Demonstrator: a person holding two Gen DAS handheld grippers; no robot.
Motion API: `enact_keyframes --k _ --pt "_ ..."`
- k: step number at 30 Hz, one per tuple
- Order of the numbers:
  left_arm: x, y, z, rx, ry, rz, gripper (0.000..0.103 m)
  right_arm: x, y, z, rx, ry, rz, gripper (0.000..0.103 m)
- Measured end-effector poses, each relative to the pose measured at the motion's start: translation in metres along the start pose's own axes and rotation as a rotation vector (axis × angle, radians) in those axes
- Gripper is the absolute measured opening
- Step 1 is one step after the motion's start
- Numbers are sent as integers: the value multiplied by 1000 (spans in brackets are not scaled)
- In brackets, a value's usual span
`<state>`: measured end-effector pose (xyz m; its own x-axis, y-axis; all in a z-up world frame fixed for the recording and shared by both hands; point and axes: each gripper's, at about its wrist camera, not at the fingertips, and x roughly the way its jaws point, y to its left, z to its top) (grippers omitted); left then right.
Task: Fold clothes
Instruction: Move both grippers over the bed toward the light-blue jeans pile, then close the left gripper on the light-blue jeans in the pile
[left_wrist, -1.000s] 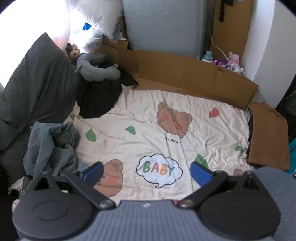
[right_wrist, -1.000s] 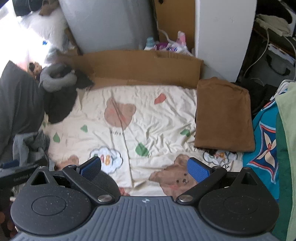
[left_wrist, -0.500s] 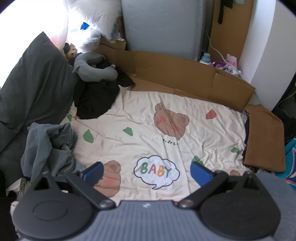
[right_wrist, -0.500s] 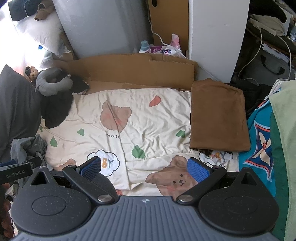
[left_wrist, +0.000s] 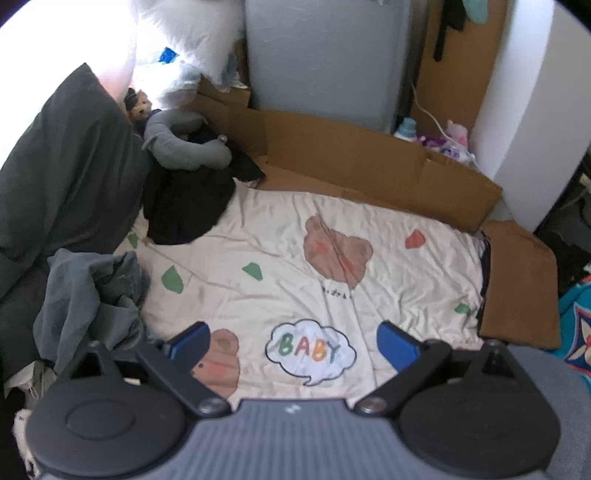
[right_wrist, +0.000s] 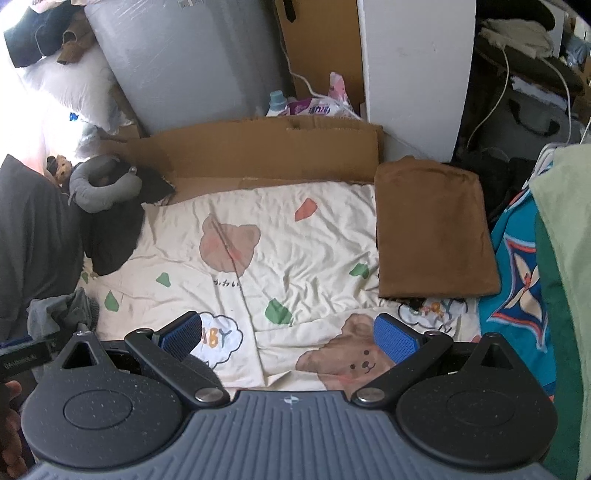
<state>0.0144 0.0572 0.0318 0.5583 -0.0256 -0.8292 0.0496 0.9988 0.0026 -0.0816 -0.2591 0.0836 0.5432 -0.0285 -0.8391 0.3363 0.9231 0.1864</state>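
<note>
- Left gripper (left_wrist: 293, 341) low in the frame, blue pads (left_wrist: 188, 339) spread wide, nothing between them, hovering over the near edge of the blanket (left_wrist: 295, 258).
- Right gripper (right_wrist: 288, 336) likewise spread wide and empty, above the bear print at the blanket's near edge.
- Part of a hand (right_wrist: 11, 417) at the lower left of the right wrist view, beside a black bar that may belong to the other gripper.
- Crumpled grey garment (left_wrist: 88, 295) at the blanket's left edge, just beside the left gripper's left pad, unfolded.
- Folded brown garment (right_wrist: 432, 229) flat on the blanket's right edge, something dark peeking from under its near side, too hidden to name.
- Black garment (left_wrist: 188, 206) heaped at the far left corner of the blanket.
- Grey neck pillow (left_wrist: 184, 147) resting on top of the black heap.
- Cardboard (left_wrist: 369, 158) standing along the blanket's far edge.
</note>
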Motion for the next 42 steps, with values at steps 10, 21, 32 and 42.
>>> enact_keyframes --k 10,21,32,42 --pt "29 56 19 -92 -17 -25 93 6 1 7 29 -73 35 102" --pt "82 97 38 -136 -8 17 90 65 22 19 -22 -78 34 102" --pt "125 126 35 -148 -42 62 89 124 33 22 -25 -80 98 102" --pt "167 165 9 -192 -58 121 89 177 48 24 -65 -78 77 101"
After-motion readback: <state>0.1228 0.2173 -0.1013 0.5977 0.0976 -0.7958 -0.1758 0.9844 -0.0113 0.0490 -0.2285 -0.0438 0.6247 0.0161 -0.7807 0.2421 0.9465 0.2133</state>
